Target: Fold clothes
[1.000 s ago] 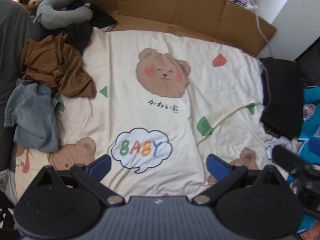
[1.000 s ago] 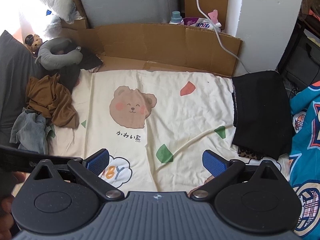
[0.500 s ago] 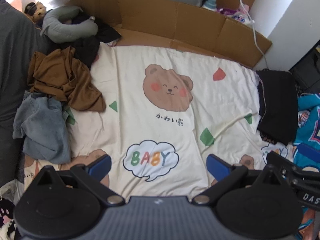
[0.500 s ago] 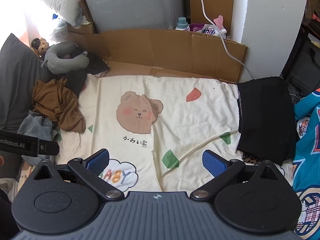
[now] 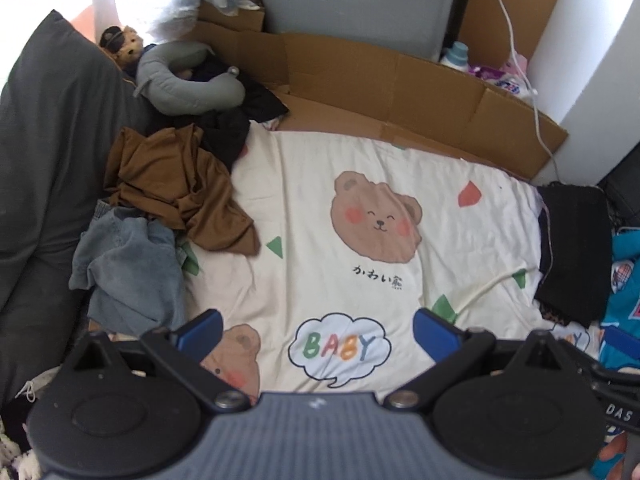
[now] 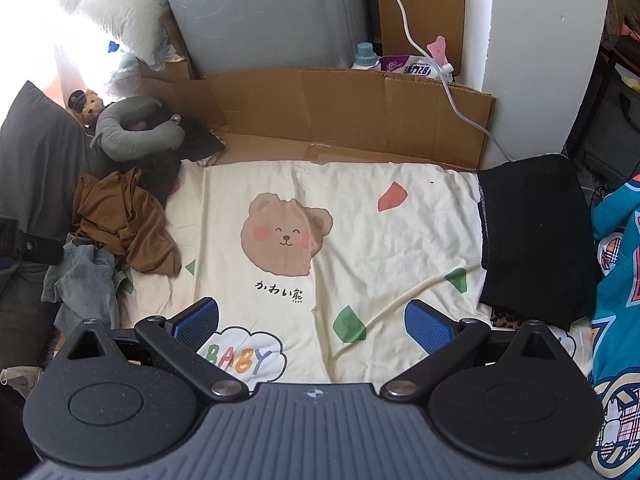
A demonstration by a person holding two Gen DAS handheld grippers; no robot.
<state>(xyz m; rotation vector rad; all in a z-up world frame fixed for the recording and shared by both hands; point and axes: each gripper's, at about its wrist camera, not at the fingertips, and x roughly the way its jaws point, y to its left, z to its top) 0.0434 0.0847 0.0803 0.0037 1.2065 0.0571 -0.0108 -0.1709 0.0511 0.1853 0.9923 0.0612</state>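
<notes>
A crumpled brown garment point(image 5: 176, 188) point(image 6: 124, 228) lies in a heap at the left edge of a cream bear-print sheet point(image 5: 360, 264) point(image 6: 352, 240). Just below it sits a bunched grey-blue garment point(image 5: 128, 272) point(image 6: 84, 284). A folded black garment point(image 5: 572, 248) point(image 6: 532, 236) rests flat on the sheet's right side. My left gripper point(image 5: 318, 330) hangs open above the sheet's near part, holding nothing. My right gripper point(image 6: 312, 322) is open too, high over the sheet, its blue pads apart.
A grey neck pillow point(image 5: 188, 80) point(image 6: 136, 128) and a dark pillow point(image 5: 44, 160) lie at the back left. Brown cardboard point(image 5: 400, 92) point(image 6: 340, 108) lines the far side. A white cable point(image 6: 440, 80) hangs at the white wall. Teal patterned bedding point(image 6: 616, 300) borders the right.
Both grippers have drawn back and upward, away from the sheet. More of the wall and cardboard shows now. The clothes have not moved.
</notes>
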